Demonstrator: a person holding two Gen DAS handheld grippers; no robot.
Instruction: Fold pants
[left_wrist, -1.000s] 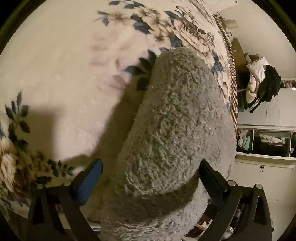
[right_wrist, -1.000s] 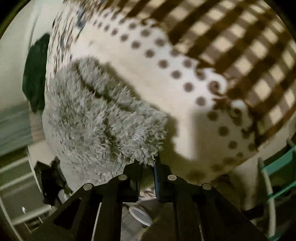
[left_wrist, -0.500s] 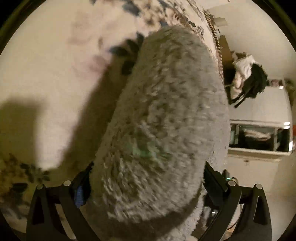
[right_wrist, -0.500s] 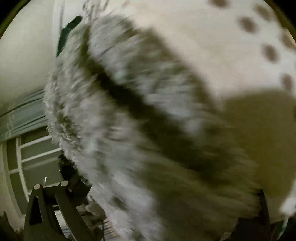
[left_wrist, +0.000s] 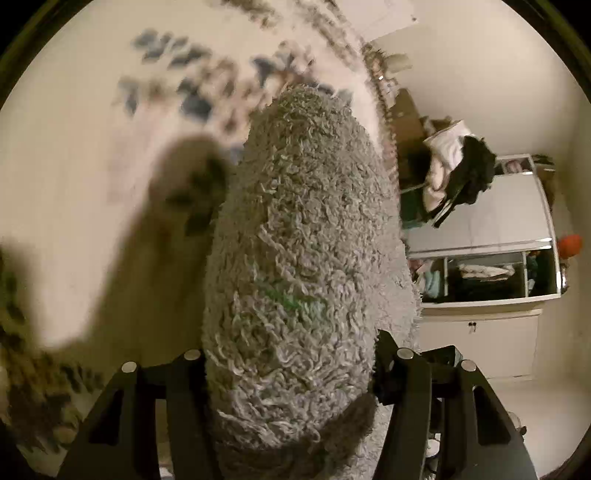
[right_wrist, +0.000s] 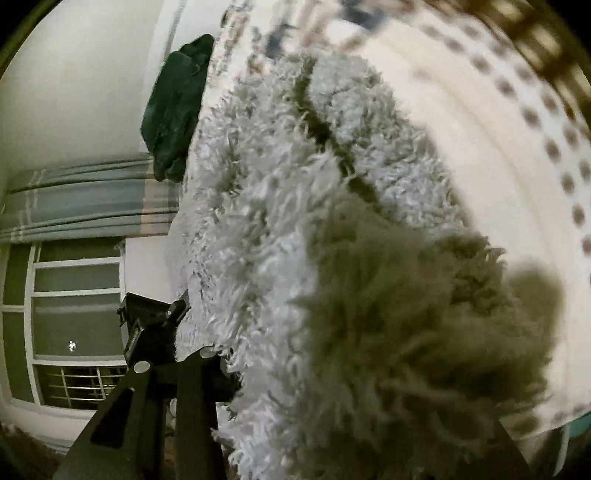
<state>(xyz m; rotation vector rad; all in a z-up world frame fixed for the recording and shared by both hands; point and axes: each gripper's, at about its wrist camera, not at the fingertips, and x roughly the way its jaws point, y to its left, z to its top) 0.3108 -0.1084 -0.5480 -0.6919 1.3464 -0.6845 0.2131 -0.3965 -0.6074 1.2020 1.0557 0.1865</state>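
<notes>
The grey fluffy pants (left_wrist: 303, 236) lie folded in a thick bundle on the floral bedspread (left_wrist: 74, 147). My left gripper (left_wrist: 291, 365) is shut on the near end of the bundle, with a finger (left_wrist: 391, 365) pressed against each side. In the right wrist view the pants (right_wrist: 295, 221) fill the middle. My right gripper (right_wrist: 332, 369) has fluffy cloth bunched between its jaws; the left finger (right_wrist: 195, 373) shows, the right one is hidden by the pile. The other gripper (right_wrist: 155, 325) shows at the pants' far side.
The bed's dotted and checked border (right_wrist: 535, 122) runs on the right. A dark garment (right_wrist: 177, 103) lies at the bed's far edge by a window (right_wrist: 74, 314). A white cabinet (left_wrist: 480, 258) with hanging clothes (left_wrist: 458, 166) stands beyond the bed.
My left gripper has closed from wide open onto the pants bundle. My right gripper opened, pushed deeper into the cloth and swung, and the fold has risen.
</notes>
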